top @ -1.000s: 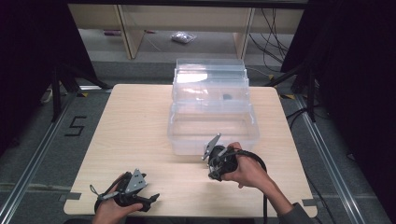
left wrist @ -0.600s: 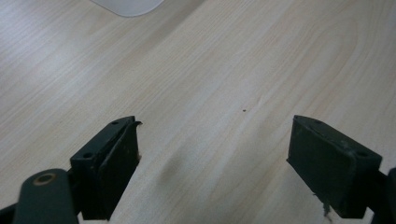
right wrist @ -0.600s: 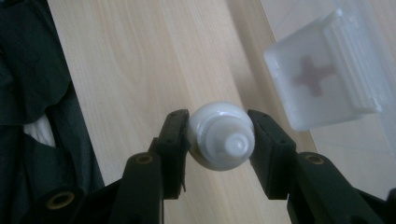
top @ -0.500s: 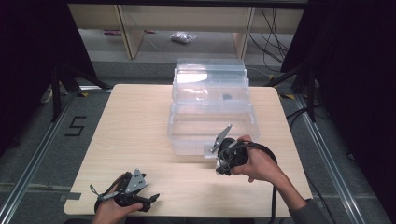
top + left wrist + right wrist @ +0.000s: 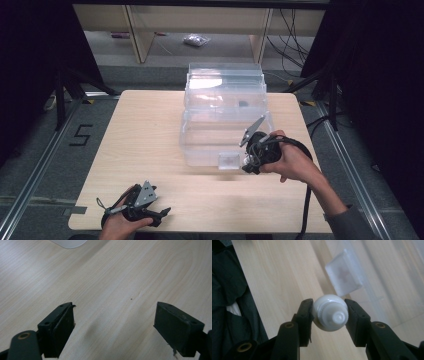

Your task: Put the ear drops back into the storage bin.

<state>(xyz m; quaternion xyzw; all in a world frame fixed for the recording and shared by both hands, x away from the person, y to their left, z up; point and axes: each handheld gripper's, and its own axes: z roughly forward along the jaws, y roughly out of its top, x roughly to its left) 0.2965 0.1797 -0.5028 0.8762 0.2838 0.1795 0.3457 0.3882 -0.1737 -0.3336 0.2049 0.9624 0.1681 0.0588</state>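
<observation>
white bottle [image 5: 329,312] clamped in right hand-held gripper [image 5: 250,159], higher and nearer clear box [image 5: 225,112] than before

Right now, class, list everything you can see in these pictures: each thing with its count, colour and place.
Table: one, light wood, centre.
Storage box: one, clear plastic, stepped tiers, on the table's far middle, latch tab at its near wall.
White bottle: one, white with a small nozzle cap, clamped between the right jaws above the table, near the latch.
Bag: one, clear, on the floor beyond the table.
Floor mark 5: one, black, left of the table.
Left hand-held gripper: black, open, near table edge.
Right hand-held gripper: black, shut on the bottle.
</observation>
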